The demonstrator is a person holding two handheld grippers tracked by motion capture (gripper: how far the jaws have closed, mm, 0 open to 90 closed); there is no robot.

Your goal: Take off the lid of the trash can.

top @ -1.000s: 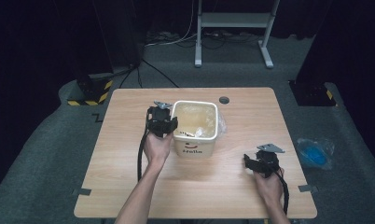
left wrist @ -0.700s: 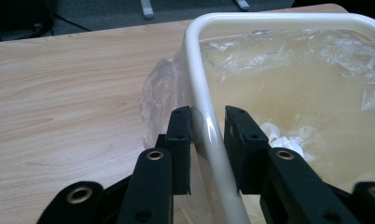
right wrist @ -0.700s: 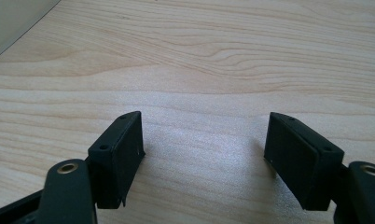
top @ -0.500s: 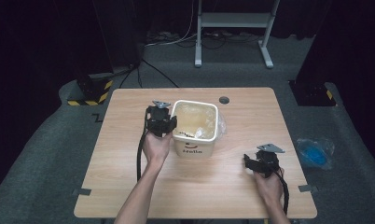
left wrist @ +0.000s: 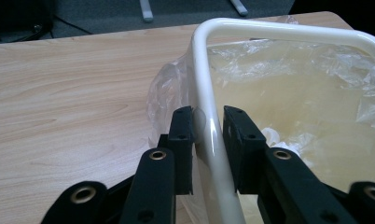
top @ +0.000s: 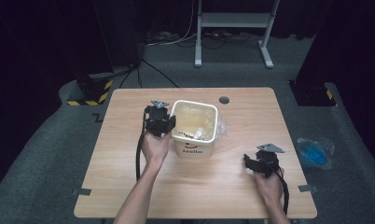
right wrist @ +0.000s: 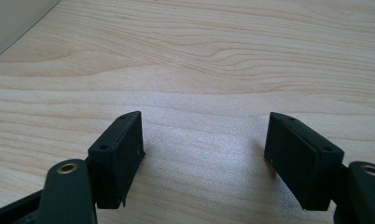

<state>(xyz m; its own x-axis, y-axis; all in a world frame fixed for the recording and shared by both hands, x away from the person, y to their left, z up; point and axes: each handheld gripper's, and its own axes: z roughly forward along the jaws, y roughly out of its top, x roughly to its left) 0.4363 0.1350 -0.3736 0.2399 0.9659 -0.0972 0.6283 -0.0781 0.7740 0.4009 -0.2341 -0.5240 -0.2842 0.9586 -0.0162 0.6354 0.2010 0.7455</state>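
A cream plastic bin (top: 195, 145) lined with a clear plastic bag (top: 195, 119) stands at the middle of the wooden table (top: 129, 186). My left gripper (top: 169, 125) is at the bin's left rim. In the left gripper view my left gripper (left wrist: 208, 126) straddles the rim (left wrist: 269, 28), one jaw outside against the bag's overhang (left wrist: 164, 93), one inside, closed on the rim. Crumpled white bits lie at the bin's bottom (left wrist: 279, 137). My right gripper (top: 248, 161) rests low on the table at the front right. In its own view my right gripper (right wrist: 204, 140) is open over bare wood.
A round hole (top: 224, 100) sits in the tabletop behind the bin. On the floor lie a blue bag (top: 314, 151) to the right and a yellow-black striped block (top: 90, 91) at the back left. A metal stand (top: 232, 18) is behind the table.
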